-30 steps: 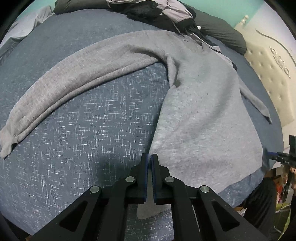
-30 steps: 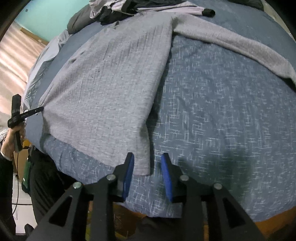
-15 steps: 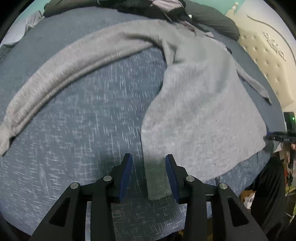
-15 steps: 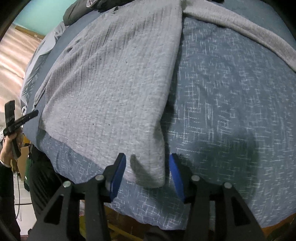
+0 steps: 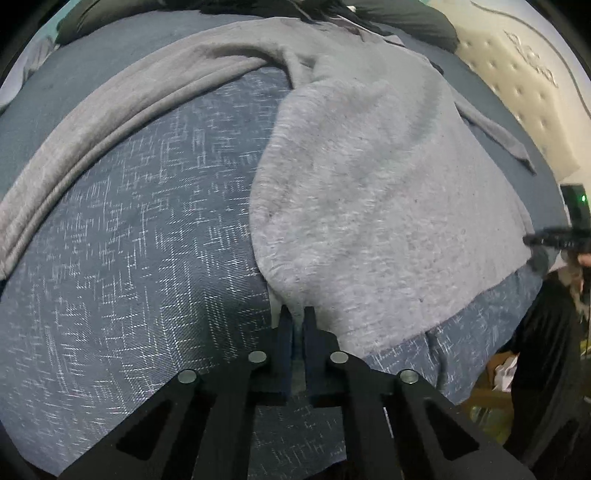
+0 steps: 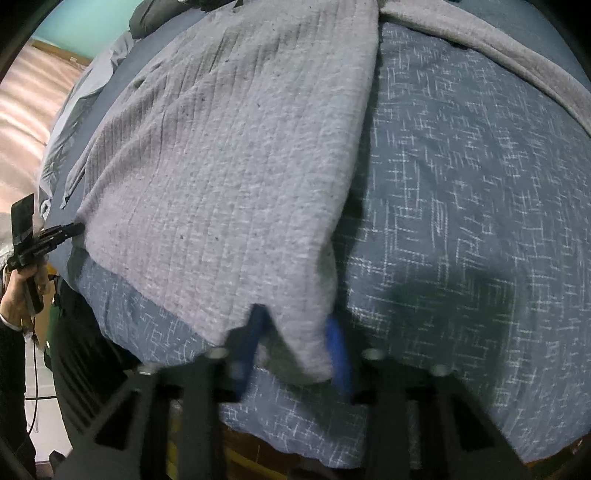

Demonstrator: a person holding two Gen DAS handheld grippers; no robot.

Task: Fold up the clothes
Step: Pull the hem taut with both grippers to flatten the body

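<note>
A grey knit sweater lies spread on the bed with its hem toward me. Its long sleeve stretches off to the left. My left gripper is shut on the hem's left corner, and the fabric bunches up into the pinch. In the right wrist view the sweater covers the left half, its other sleeve at top right. My right gripper straddles the hem's right corner. Its jaws are closing with the cloth loose between the blue pads.
A blue patterned bedspread covers the bed, whose front edge drops off just below the hem. Dark clothes are piled at the far side, and a cream tufted headboard stands at the right. A hand holds the left gripper.
Both grippers dropped onto the hem corners. The left one opened around its corner, then shut on it, puckering the cloth. The right one widened around its corner and now stands narrower.
</note>
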